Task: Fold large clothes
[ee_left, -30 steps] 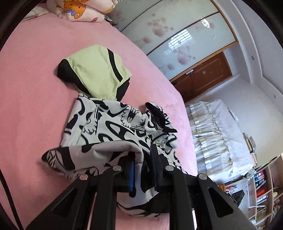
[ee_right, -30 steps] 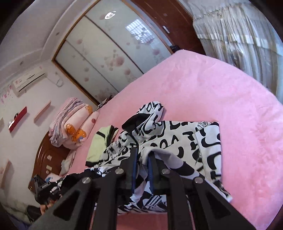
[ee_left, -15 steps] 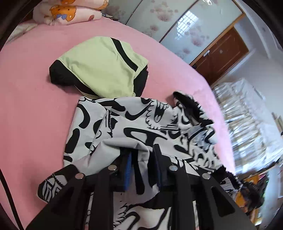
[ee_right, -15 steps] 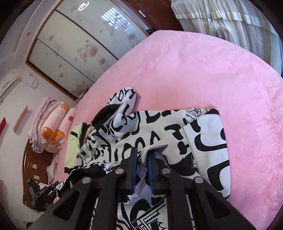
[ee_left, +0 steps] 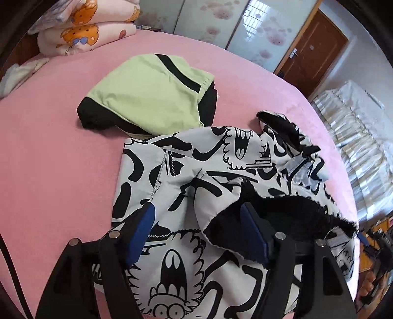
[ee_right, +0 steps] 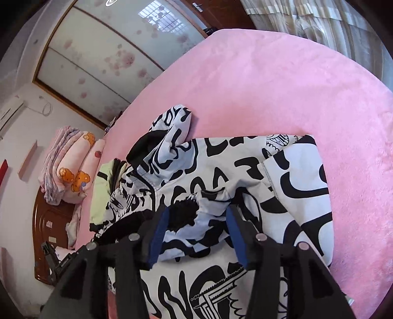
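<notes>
Fingers of both grippers have just opened, releasing the printed jacket [ee_left: 203, 162].

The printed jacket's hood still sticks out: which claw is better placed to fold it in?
Probably the right claw: the hood lies straight beyond its open fingers. The left claw sees it off to one side.

Bright, even daylight, soft shadows under the clothes on the bed [ee_left: 49, 152]. Window glare reflects in the wardrobe doors [ee_right: 157, 19]. Heavy fisheye bending, black vignette in corners. Curtains [ee_left: 356, 137] at edge blurred, slightly washed out.
</notes>
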